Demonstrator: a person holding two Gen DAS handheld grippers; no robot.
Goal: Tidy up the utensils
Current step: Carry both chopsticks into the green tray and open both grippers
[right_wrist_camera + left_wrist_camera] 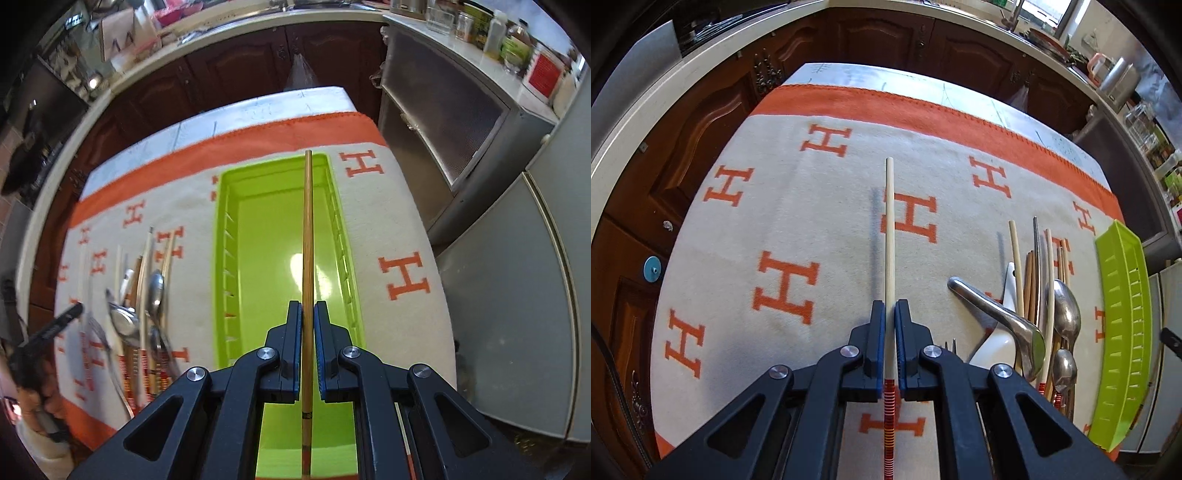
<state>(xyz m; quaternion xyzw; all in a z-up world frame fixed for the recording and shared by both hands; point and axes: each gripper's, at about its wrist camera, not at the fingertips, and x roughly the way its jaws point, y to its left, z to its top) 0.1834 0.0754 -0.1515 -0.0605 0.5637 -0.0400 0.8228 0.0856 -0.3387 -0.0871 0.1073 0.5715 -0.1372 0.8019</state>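
My left gripper (890,308) is shut on a pale chopstick (889,229) with a red striped end, held above the blanket. To its right lies a pile of utensils (1039,306): chopsticks, metal spoons, a white ceramic spoon, a fork. The lime green tray (1123,332) stands past the pile at the right edge. My right gripper (307,309) is shut on a brown wooden chopstick (307,229), which hangs lengthwise over the green tray (229,236). In the right wrist view the utensil pile (144,302) lies left of the tray, and the left gripper (55,325) shows beside it.
A cream blanket with orange H letters and an orange border (783,280) covers the table (923,79). Dark wooden cabinets (701,122) stand behind and to the left. A steel cabinet (454,122) and a grey fridge (535,295) stand close on the right of the table.
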